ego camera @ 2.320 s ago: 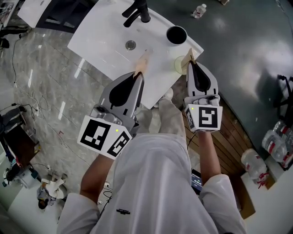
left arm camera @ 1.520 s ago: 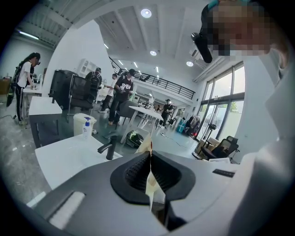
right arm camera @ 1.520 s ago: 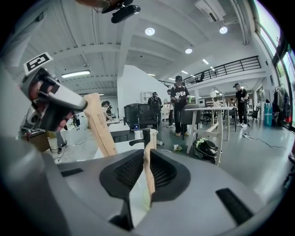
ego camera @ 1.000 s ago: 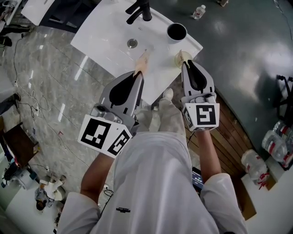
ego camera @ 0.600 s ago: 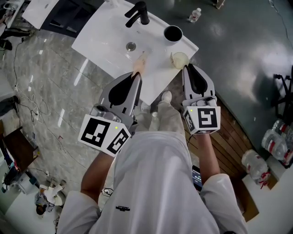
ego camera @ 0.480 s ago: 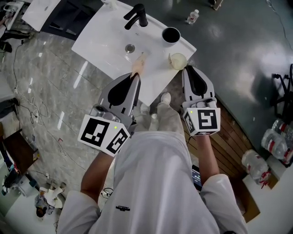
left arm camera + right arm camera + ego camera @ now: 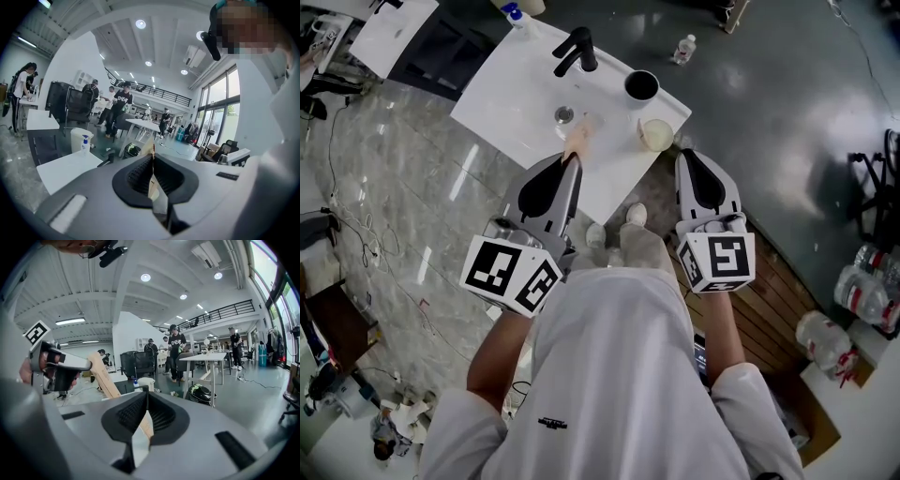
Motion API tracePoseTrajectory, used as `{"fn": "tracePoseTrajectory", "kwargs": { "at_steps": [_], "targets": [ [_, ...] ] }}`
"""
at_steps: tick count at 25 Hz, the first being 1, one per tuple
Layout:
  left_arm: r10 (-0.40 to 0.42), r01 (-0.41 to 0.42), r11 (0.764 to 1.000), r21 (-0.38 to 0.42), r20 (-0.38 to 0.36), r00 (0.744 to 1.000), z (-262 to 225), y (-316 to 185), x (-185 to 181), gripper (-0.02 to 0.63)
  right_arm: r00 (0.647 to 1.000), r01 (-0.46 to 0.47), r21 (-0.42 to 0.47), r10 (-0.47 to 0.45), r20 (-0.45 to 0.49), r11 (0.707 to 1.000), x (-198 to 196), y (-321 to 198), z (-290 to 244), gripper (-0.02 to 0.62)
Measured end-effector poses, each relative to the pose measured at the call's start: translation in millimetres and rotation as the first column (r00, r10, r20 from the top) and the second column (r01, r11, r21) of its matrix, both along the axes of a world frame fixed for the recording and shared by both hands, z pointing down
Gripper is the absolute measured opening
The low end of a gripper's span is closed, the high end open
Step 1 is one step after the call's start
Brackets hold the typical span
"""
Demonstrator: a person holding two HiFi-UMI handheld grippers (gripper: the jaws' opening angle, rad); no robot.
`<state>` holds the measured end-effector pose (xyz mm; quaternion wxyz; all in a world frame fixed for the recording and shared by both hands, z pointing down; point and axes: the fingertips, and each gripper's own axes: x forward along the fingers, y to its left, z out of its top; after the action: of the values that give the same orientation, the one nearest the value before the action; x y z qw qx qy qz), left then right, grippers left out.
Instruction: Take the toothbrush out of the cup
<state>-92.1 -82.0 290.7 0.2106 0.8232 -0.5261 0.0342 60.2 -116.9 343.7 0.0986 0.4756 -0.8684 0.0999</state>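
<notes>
The toothbrush is already clear of any cup. The left gripper is clenched on its pale wooden handle, and the free length juts forward past the jaw tips, over the white sink counter and towards the drain. The left gripper view confirms this: the jaws are pressed onto a thin wooden strip that rises between them.

The right gripper has its jaws closed together with nothing in them. The cream cup stands on the counter just ahead of those jaws and slightly to their left, not touching them. A black cup sits farther ahead, beside the black faucet. In the right gripper view the toothbrush slants across from the other gripper, out to the left.

By my judgement, the removal step is done and this is the carry-away stage. The next move needs only a steady grip while the brush is held clear or laid down away from the cups. The right gripper has nothing left to steady.
</notes>
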Motion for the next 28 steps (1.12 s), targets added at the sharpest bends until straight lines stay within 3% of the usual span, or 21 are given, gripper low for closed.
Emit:
{"fn": "tracePoseTrajectory", "kwargs": {
  "at_steps": [12,28],
  "targets": [
    [0.03,-0.03,0.999,0.01,0.008,1.0,-7.0,-3.2,7.8,0.008,1.0,-0.001,0.043,0.002,-0.002,0.999,7.6,9.1,-26.9,0.01],
    [0.089,-0.089,0.996,0.021,0.001,0.996,-9.1,-36.7,34.1,0.008,1.0,-0.029,0.041,0.029,0.006,0.999,26.8,0.0,-24.0,0.011]
  ]
}}
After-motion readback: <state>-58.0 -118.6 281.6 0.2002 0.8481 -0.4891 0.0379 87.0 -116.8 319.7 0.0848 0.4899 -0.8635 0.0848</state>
